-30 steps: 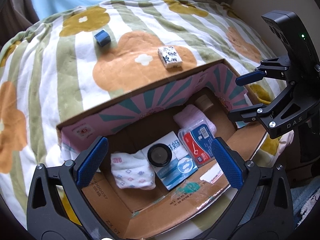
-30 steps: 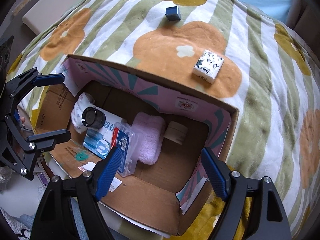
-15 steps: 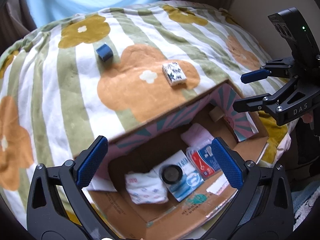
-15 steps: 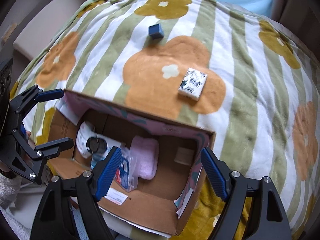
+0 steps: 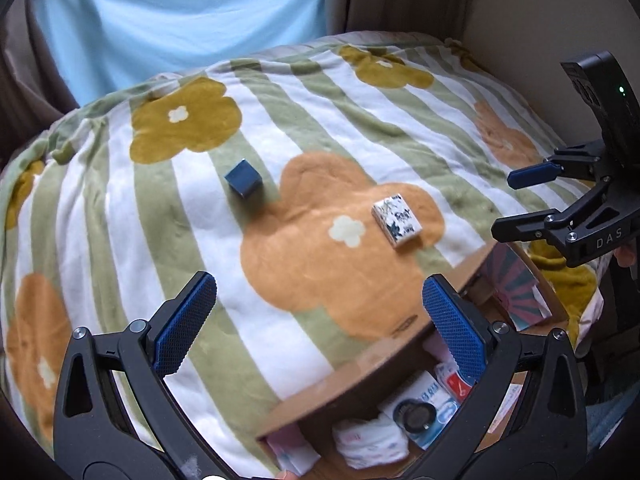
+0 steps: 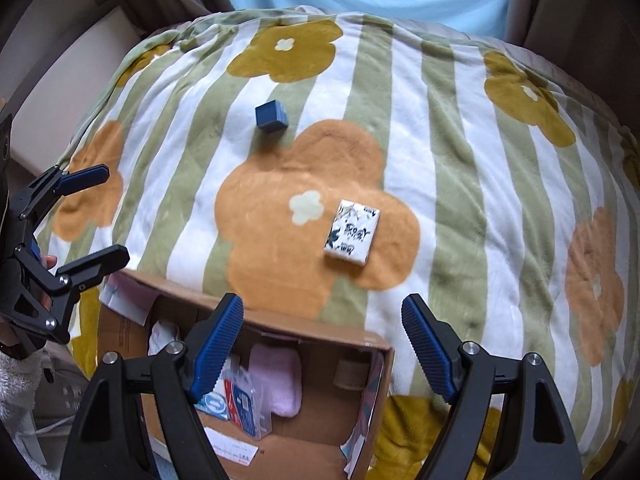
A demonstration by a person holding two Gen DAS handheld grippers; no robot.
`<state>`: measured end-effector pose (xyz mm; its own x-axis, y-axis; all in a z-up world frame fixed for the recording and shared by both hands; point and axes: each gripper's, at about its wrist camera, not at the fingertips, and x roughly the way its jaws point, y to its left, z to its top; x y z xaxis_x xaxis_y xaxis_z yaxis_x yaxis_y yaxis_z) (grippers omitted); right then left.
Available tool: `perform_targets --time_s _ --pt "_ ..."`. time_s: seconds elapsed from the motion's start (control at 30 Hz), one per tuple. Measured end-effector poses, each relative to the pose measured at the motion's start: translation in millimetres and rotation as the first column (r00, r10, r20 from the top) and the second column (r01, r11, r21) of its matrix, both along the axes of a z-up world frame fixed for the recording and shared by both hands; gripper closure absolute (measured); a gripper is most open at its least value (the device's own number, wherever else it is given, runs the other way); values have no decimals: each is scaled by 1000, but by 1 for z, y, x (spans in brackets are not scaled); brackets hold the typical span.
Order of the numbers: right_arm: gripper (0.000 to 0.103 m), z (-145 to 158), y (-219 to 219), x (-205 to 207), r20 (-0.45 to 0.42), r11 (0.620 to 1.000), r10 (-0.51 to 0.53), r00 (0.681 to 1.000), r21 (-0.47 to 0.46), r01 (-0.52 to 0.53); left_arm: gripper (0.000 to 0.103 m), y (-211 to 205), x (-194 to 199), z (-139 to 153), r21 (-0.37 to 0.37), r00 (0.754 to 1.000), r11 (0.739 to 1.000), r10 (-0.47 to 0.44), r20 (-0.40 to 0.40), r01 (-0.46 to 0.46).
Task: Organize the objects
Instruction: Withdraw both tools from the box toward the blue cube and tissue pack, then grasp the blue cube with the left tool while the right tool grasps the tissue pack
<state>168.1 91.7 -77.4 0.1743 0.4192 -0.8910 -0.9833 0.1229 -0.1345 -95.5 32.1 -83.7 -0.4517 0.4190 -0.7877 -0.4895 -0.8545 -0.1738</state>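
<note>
A small dark blue cube [image 5: 243,184] [image 6: 272,117] and a white printed packet [image 5: 396,219] [image 6: 352,232] lie on the flowered blanket [image 5: 120,216]. An open cardboard box [image 5: 360,364] [image 6: 304,328] sits at the near edge, holding a pink cloth [image 6: 276,376], a white patterned cloth [image 5: 372,440], a black round lid [image 5: 414,416] and several packets. My left gripper [image 5: 320,332] is open and empty over the blanket, near the box's far wall. My right gripper [image 6: 324,356] is open and empty above the box's far wall. It also shows in the left wrist view [image 5: 520,204].
A light blue curtain [image 5: 180,12] and brown drapes hang behind the bed. A beige wall is on the right in the left wrist view. The left gripper [image 6: 84,220] shows at the left edge of the right wrist view, beside the box.
Both grippers have risen and tilted from looking down into the box toward the blanket. The cube and packet now sit nearer the middle of both views. Both grippers stay open.
</note>
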Motion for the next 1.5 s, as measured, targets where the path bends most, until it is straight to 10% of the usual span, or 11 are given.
perform_targets --time_s 1.0,1.5 --pt "25 -79 103 55 -24 928 -346 938 -158 338 1 14 -169 -114 -118 985 978 -173 2 172" --pt "37 -110 107 68 21 907 -354 935 -236 348 40 43 -200 -149 -154 971 962 -235 -42 226"
